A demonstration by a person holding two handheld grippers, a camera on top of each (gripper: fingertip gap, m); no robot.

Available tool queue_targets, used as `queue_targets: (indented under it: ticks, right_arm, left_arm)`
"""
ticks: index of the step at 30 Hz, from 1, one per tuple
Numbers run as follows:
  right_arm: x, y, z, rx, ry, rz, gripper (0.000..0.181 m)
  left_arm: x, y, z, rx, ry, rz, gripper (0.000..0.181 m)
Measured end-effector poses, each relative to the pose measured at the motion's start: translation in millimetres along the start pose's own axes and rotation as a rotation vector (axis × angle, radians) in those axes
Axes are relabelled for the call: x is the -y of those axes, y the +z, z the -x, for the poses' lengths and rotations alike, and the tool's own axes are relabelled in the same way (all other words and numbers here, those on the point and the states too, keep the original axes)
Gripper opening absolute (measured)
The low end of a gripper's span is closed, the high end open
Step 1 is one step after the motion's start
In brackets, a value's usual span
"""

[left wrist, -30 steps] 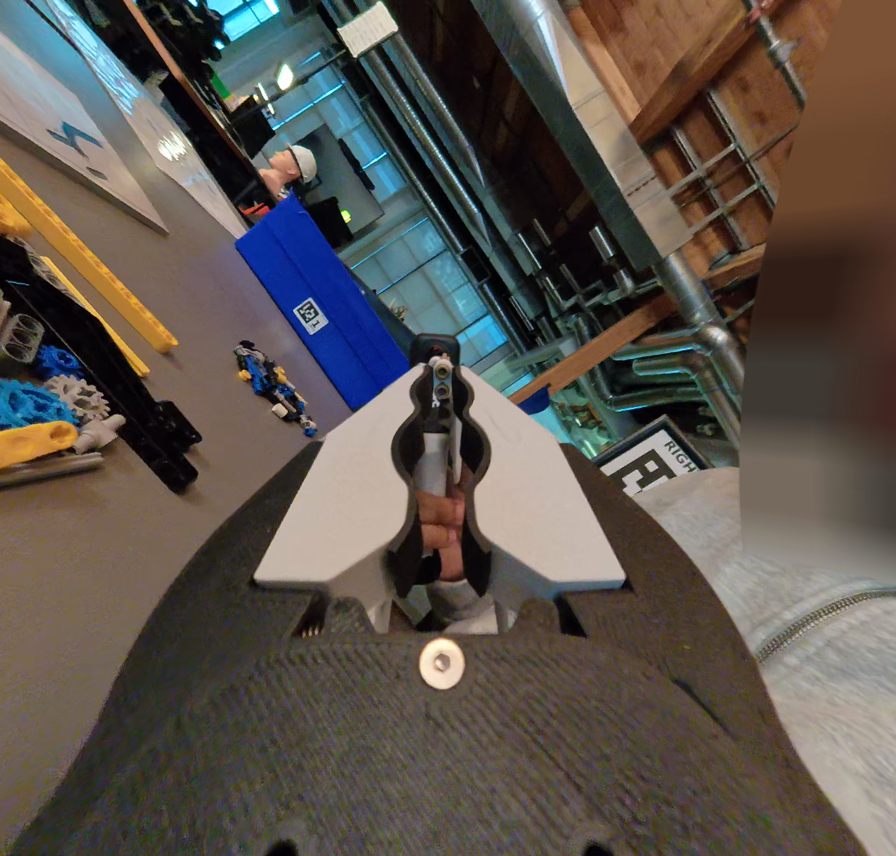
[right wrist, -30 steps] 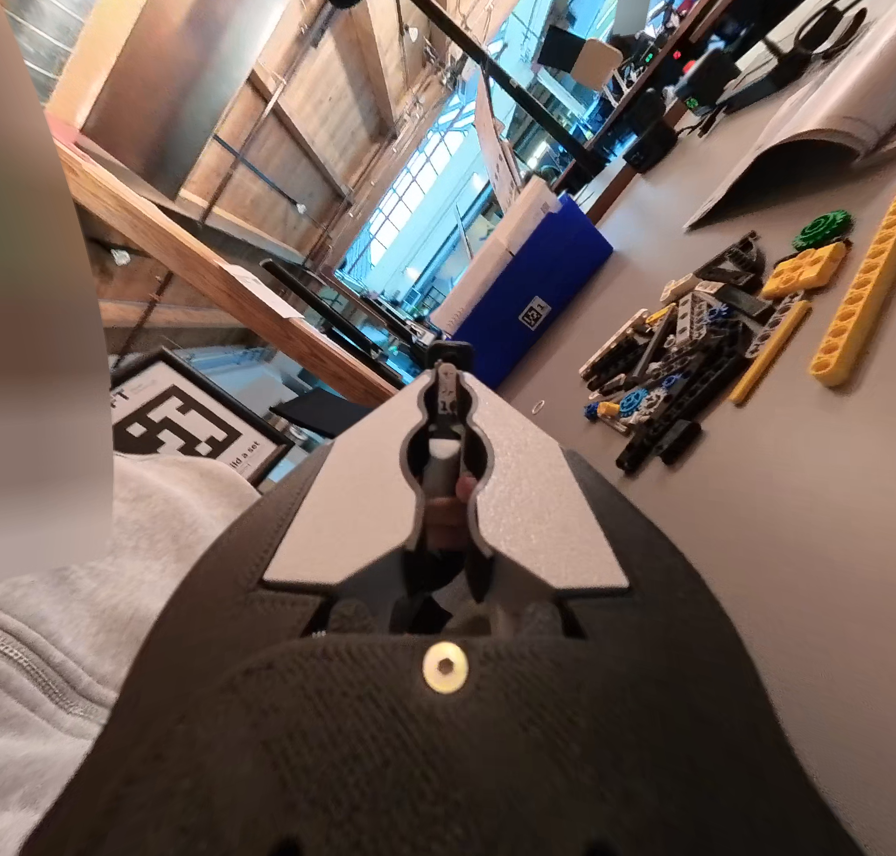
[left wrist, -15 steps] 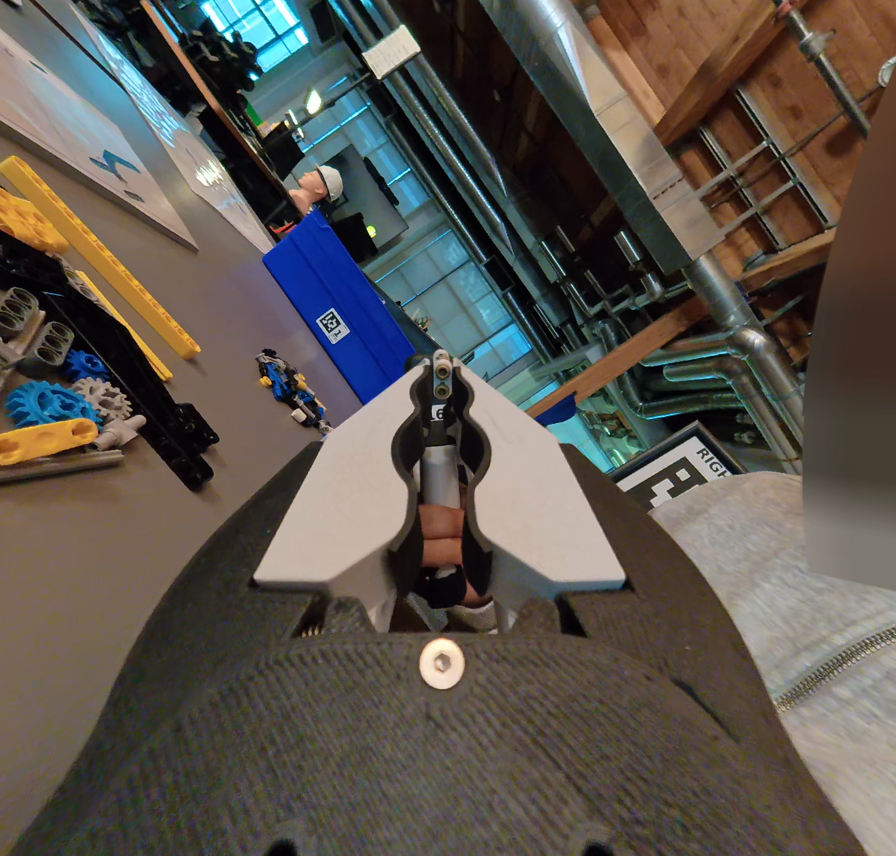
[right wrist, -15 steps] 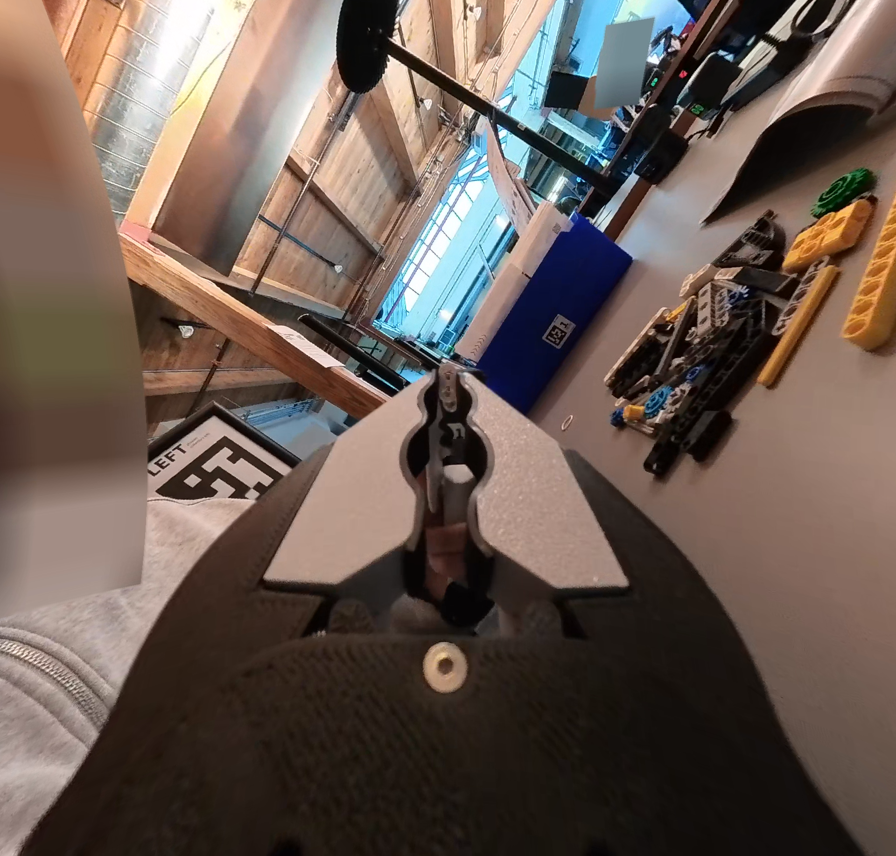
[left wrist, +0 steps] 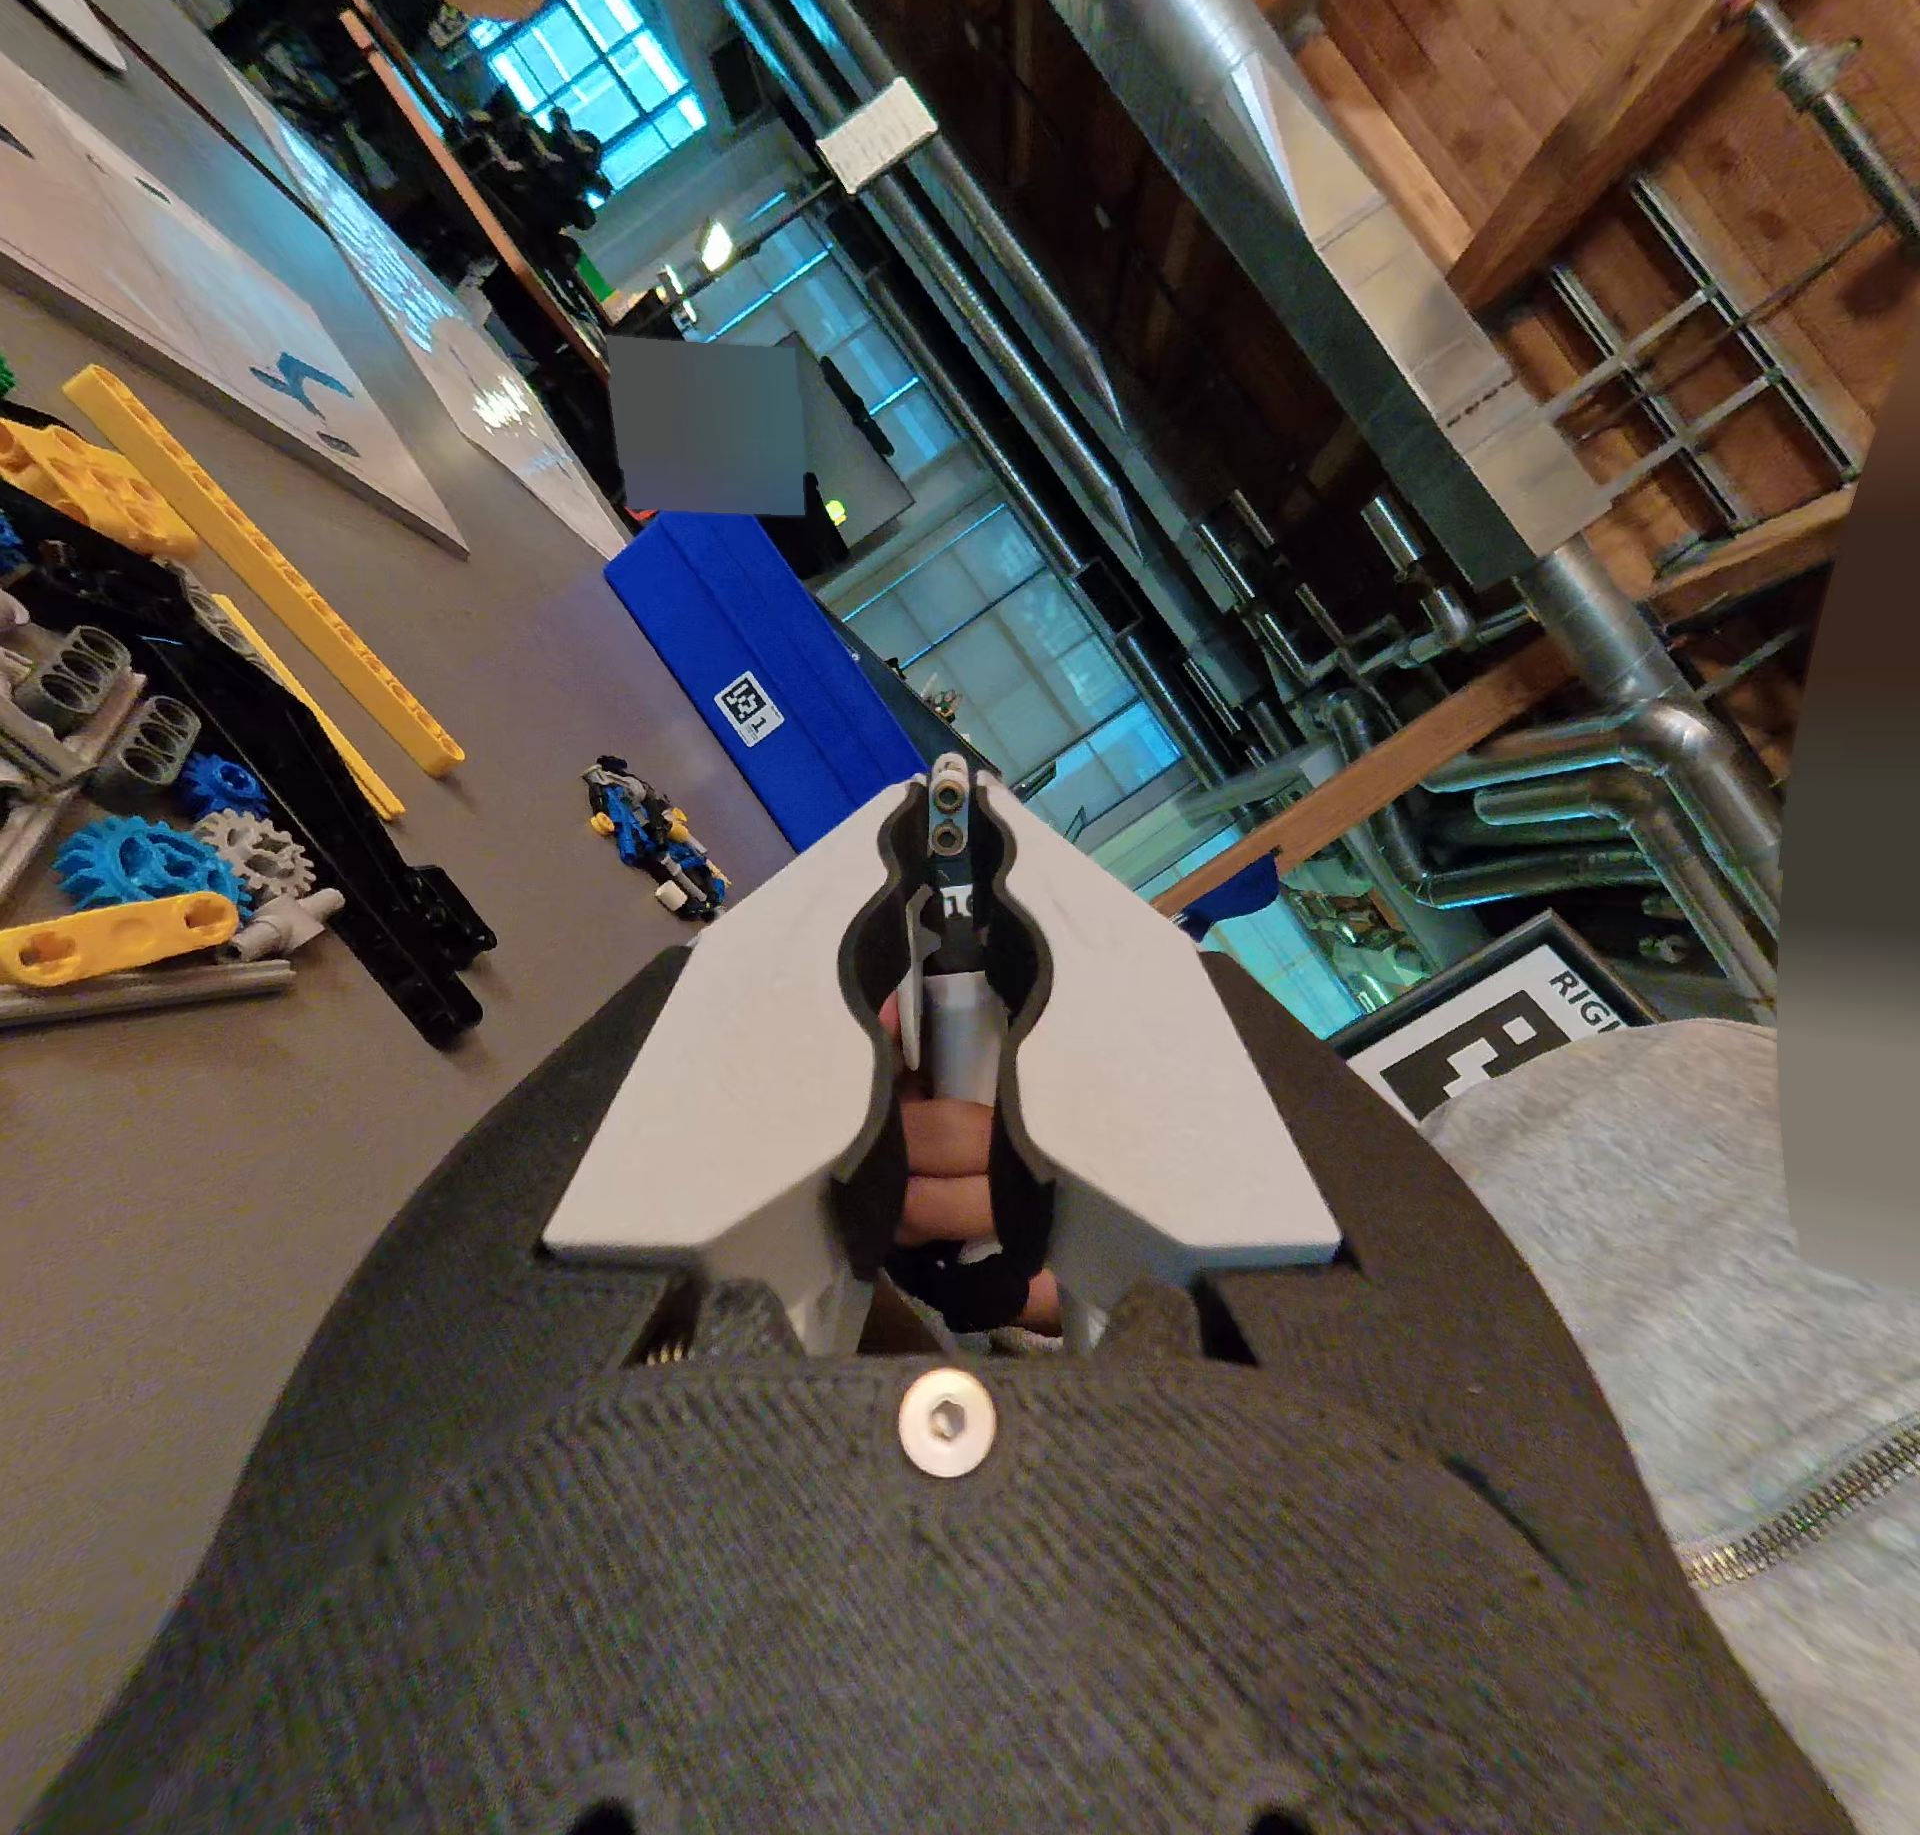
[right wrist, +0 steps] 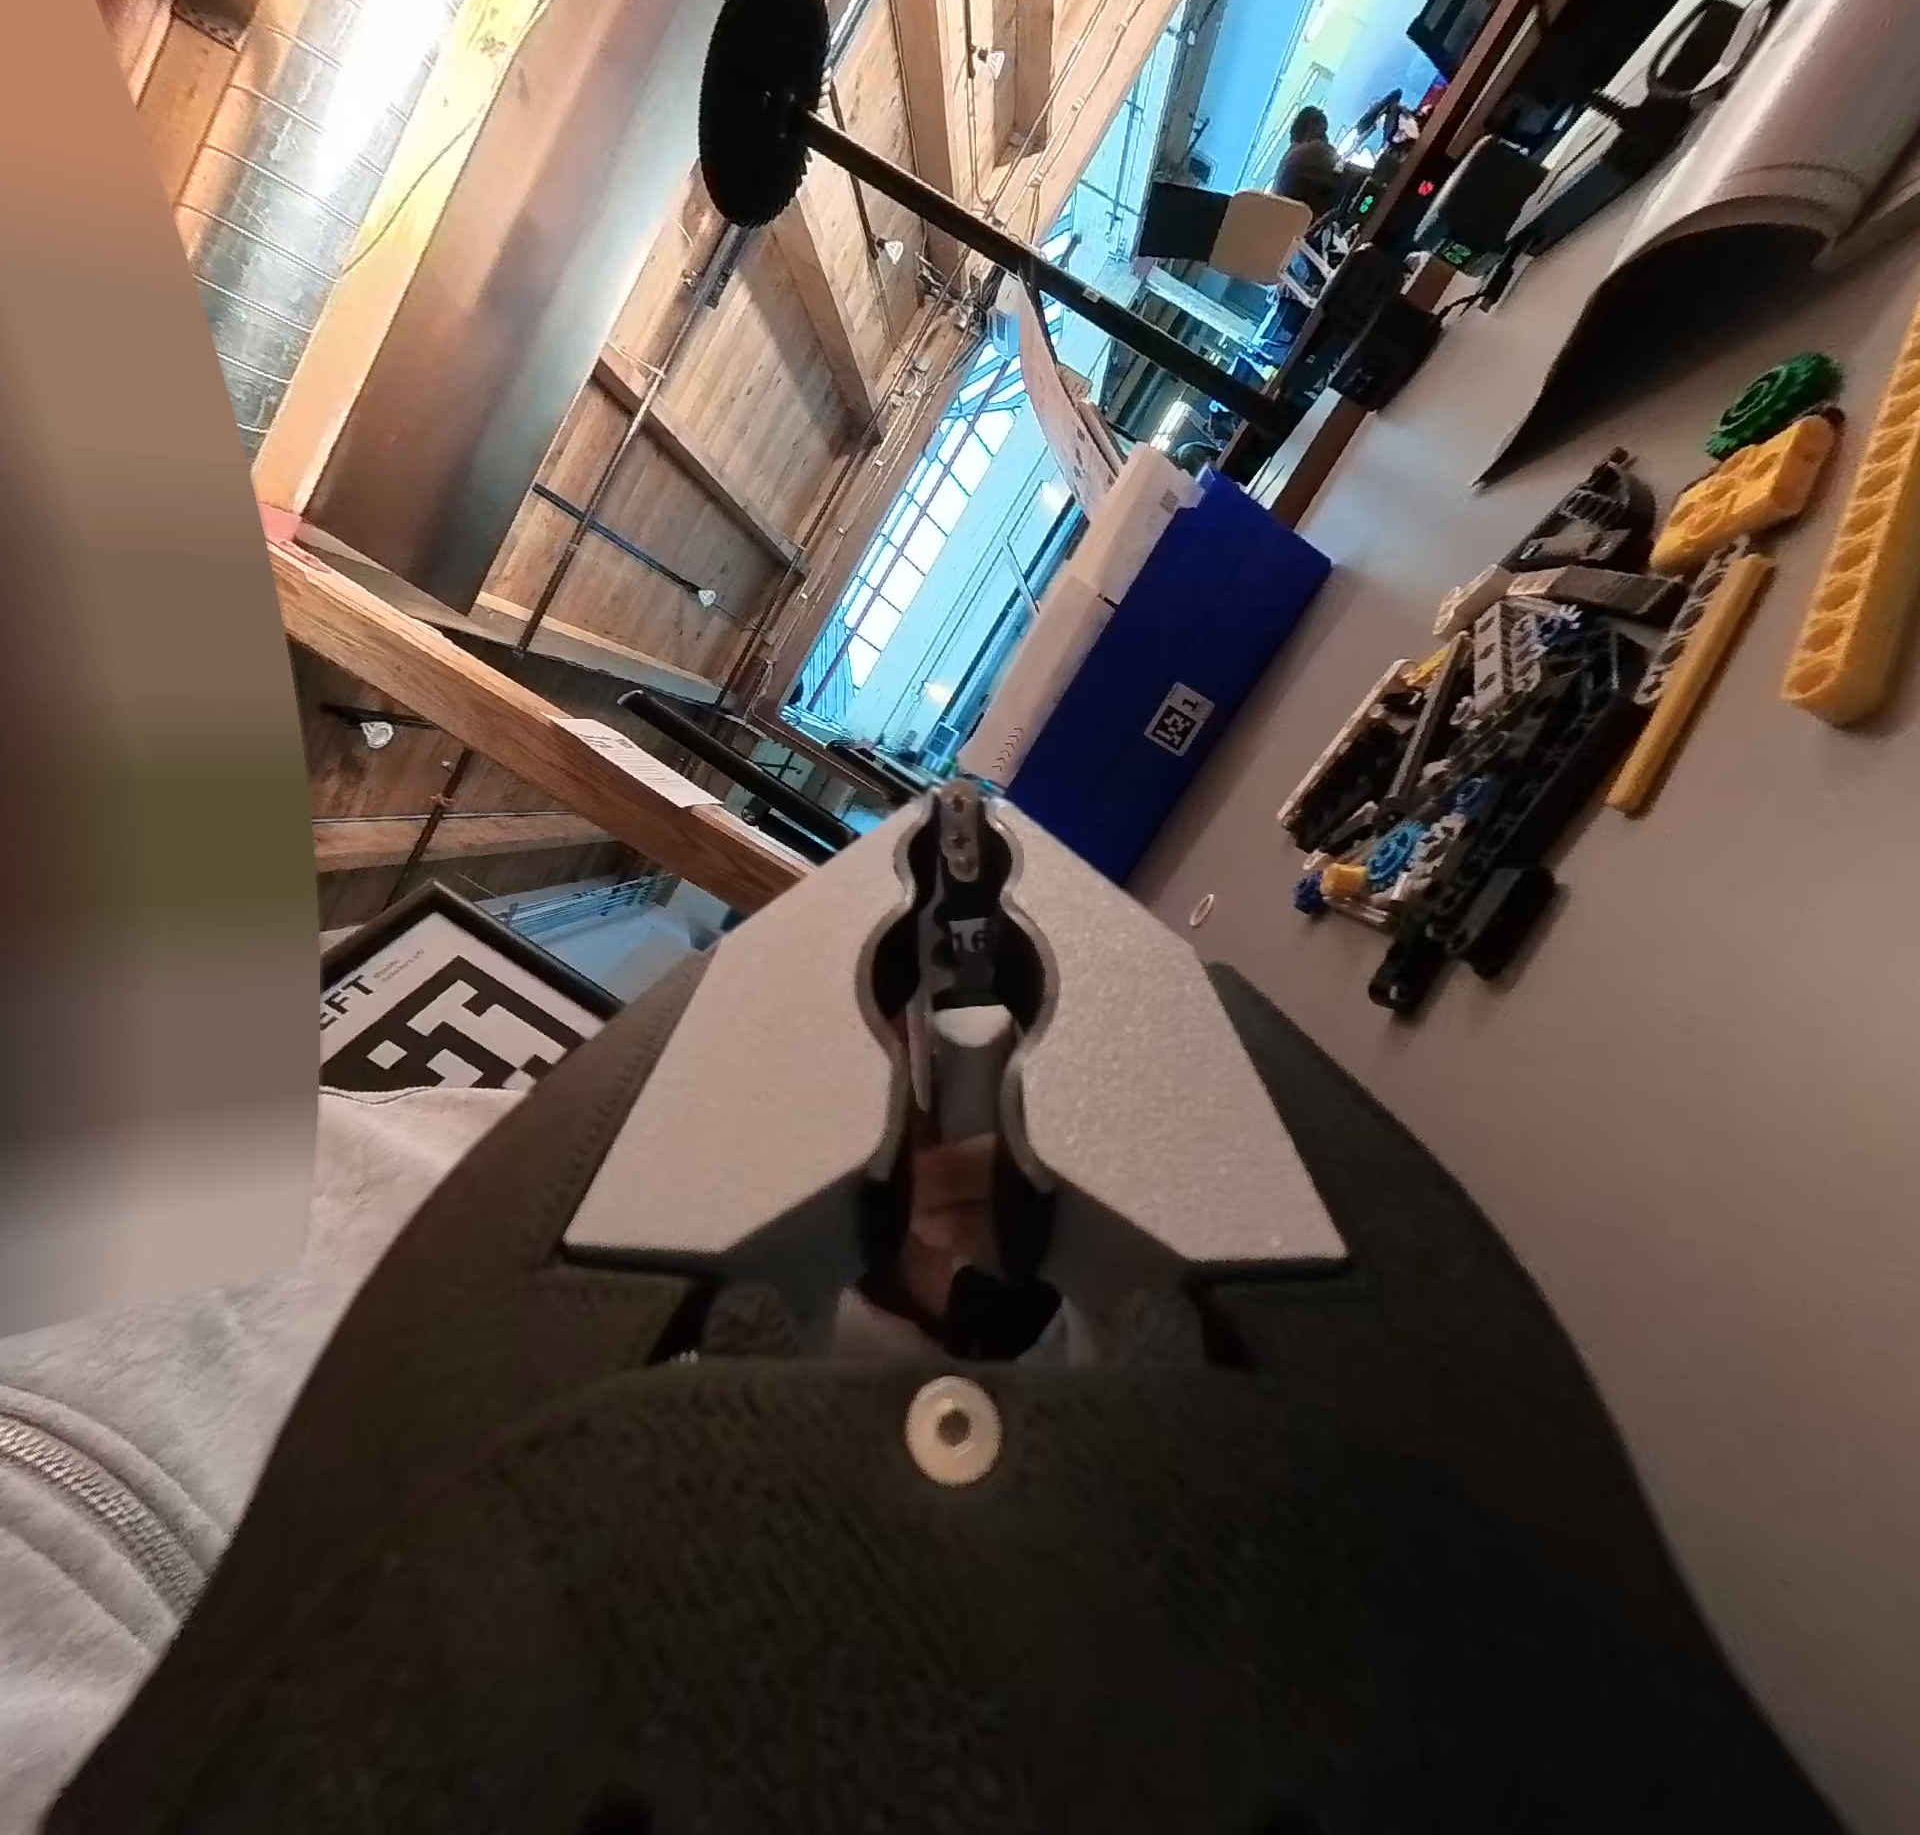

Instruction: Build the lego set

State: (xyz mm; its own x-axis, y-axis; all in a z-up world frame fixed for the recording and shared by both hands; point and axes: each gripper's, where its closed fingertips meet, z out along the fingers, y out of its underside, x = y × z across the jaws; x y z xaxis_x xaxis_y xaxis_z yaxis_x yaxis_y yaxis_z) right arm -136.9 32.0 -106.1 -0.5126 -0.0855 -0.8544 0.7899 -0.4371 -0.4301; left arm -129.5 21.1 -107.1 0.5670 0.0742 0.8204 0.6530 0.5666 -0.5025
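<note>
- My left gripper (left wrist: 948, 809) is clamped on a small pale grey lego piece with two round holes (left wrist: 948, 815); the piece pokes out past the fingertips, held up off the grey tabletop (left wrist: 208, 1214).
- My right gripper (right wrist: 961, 835) has its jaws together on a thin grey lego piece (right wrist: 961, 829) at the very tip. I can't make out its shape, too small and edge-on.
- Both grippers point at each other, tilted well above the table. Behind each tip I see the other tool's grey body and some knuckles; whether the two pieces touch, I can't tell.
- Loose parts lie well apart from both tips: long yellow holed lego beam (left wrist: 260, 570), blue lego gear (left wrist: 140, 860), black lego beams (left wrist: 343, 850), small blue-and-black lego sub-assembly (left wrist: 655, 840) near the blue box (left wrist: 758, 673).
- Right view: dark lego pile (right wrist: 1475, 746), cut off at the frame edge.
- Grey sleeve (left wrist: 1662, 1318) fills the corner; motion blur there.
</note>
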Motion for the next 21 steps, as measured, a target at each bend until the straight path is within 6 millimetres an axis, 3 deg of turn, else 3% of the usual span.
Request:
queue_targets:
  ticks: [12, 21]
  right_arm:
    - [-2.9, -2.5, -1.6, 0.015, 0.004, 0.061, 0.004]
    - [-2.6, -1.8, -0.4, 0.034, 0.034, 0.044, 0.003]
  left_arm:
    - [-4.0, -0.5, 1.7, 0.027, 0.024, 0.071, 0.007]
    - [-2.3, -0.5, 0.3, 0.034, 0.035, 0.029, 0.007]
